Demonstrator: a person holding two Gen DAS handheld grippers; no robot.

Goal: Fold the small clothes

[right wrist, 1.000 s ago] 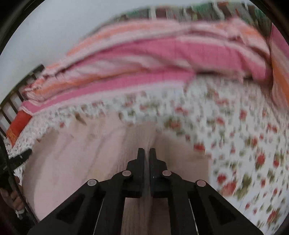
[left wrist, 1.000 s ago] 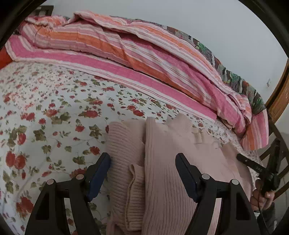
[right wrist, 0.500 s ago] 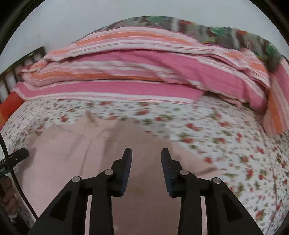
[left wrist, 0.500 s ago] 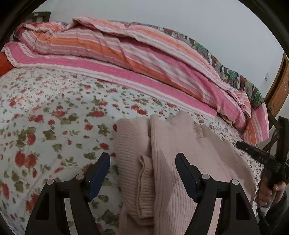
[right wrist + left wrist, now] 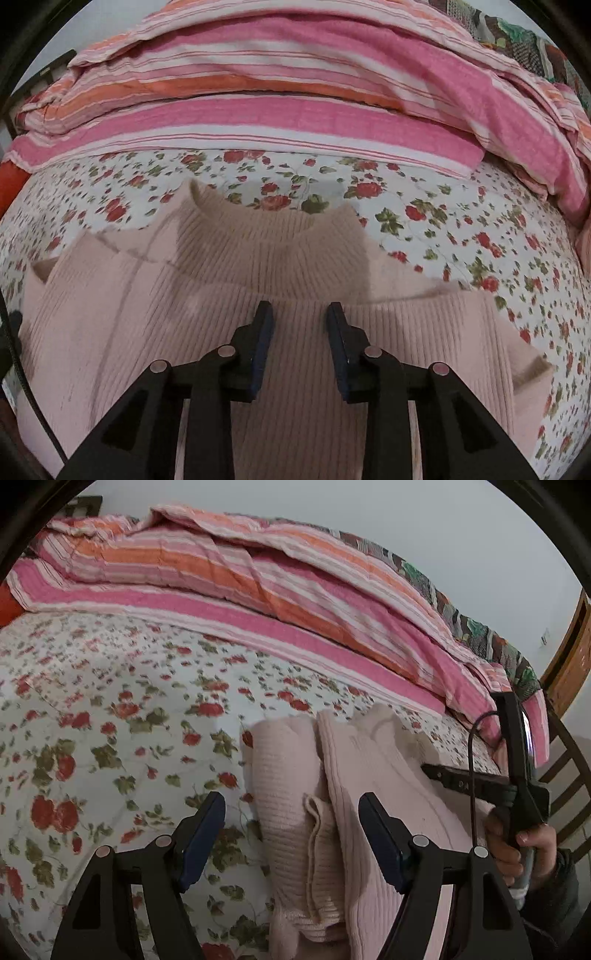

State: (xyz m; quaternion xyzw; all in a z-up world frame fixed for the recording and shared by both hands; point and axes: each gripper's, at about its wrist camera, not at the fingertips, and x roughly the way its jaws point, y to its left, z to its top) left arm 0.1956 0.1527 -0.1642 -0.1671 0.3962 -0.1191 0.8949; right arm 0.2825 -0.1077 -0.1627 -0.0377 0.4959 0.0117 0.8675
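**Right jaws parted since a second ago**

Right gripper [image 5: 299, 321] now closing slightly over pink ribbed sweater [image 5: 280, 369], nothing pinched. Left gripper [image 5: 291, 827] spread, empty, above folded sleeve. Sweater flat on floral bedsheet [image 5: 461, 229], collar toward striped quilt [image 5: 295, 92], length running front-to-back.

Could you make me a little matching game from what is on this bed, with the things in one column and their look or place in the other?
Things:
1. sweater
2. bedsheet
3. quilt
4. left gripper

Descriptions:
A. white with red roses
B. pink and orange stripes, piled at the far side of the bed
C. pale pink ribbed knit, lying partly folded on the bed
D. black, with blue pads set wide apart

Pairs: 1-C, 2-A, 3-B, 4-D
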